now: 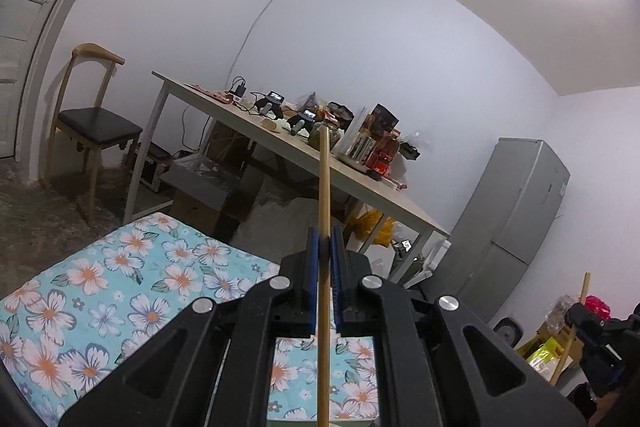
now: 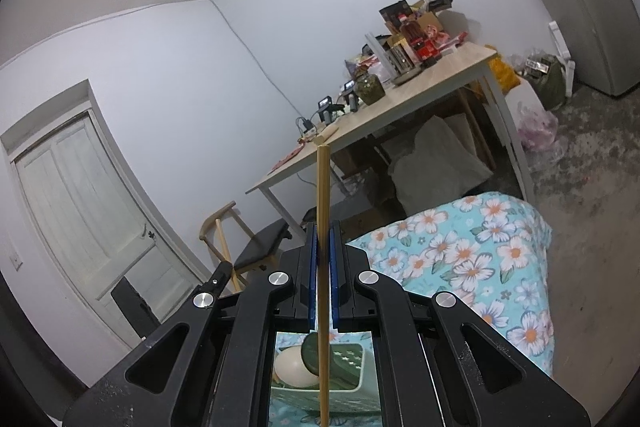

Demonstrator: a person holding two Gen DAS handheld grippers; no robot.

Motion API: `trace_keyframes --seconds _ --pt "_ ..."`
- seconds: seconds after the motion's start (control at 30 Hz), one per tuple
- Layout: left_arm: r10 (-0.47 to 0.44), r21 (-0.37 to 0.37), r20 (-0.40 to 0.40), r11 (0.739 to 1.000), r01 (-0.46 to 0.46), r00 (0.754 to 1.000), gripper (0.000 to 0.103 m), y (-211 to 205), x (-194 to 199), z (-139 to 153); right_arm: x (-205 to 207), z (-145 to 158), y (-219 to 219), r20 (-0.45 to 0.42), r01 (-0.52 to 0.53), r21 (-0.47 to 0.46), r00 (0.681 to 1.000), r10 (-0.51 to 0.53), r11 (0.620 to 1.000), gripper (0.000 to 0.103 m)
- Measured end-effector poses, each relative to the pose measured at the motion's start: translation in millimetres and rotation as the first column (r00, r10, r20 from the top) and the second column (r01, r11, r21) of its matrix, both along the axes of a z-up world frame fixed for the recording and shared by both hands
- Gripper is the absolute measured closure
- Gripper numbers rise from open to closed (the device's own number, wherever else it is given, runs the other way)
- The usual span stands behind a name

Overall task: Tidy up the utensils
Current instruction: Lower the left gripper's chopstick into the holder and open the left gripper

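Above the flowered tabletop (image 1: pixel 120 267), at the left, the left tool (image 1: pixel 325 239) has its blue pads pressed together on a single wooden chopstick (image 1: pixel 325 187), which runs between the jaws and juts well forward, pointing toward the cluttered far table (image 1: pixel 280 147) and the chair (image 1: pixel 92 131) beside it; further right in that view the right tool (image 1: pixel 592 327) shows at the edge, with a second stick rising from it. In the right wrist view the right tool (image 2: pixel 323 243) is likewise clamped on what looks like a pair of chopsticks (image 2: pixel 323 195) lying side by side, though whether it is one stick or two is hard to tell. Beneath it, through the tool's frame, a pale green slotted basket (image 2: pixel 352 359) sits on the floral cloth, holding a white rounded piece (image 2: pixel 290 367) and a dark rounded one (image 2: pixel 310 351), probably spoon bowls. These sticks should be light, stiff and smooth, so they can swivel or slide in a narrow pinch; each is held partway along its length, with a long stretch ahead of the pads, which looks a fair place to hold since the free end stays easy to aim. The likely step is carrying the sticks to the basket, and the risk is a stick pivoting or slipping as it is lowered in
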State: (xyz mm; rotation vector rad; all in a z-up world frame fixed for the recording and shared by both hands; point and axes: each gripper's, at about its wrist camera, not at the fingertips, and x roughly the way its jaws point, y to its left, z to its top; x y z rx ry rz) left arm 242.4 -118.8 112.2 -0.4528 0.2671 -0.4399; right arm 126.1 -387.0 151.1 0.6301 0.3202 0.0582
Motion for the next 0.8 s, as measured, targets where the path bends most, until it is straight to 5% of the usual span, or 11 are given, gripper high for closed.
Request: trace_keyframes --seconds 0.6,0.8 --pt "-0.05 0.117 -0.016 0.992 0.052 0.999 0.097 -2.7 -42.8 -21.2 -27.4 13.1 0.8 0.018 -0.003 -0.002 1.0 0.003 1.0 0.099" --pt "-0.065 0.142 -0.043 0.987 0.07 0.997 0.072 12.7 -64.0 -23.8 -38.6 28.8 14.5 0.045 -0.015 -0.029 0.999 0.016 0.999 0.099"
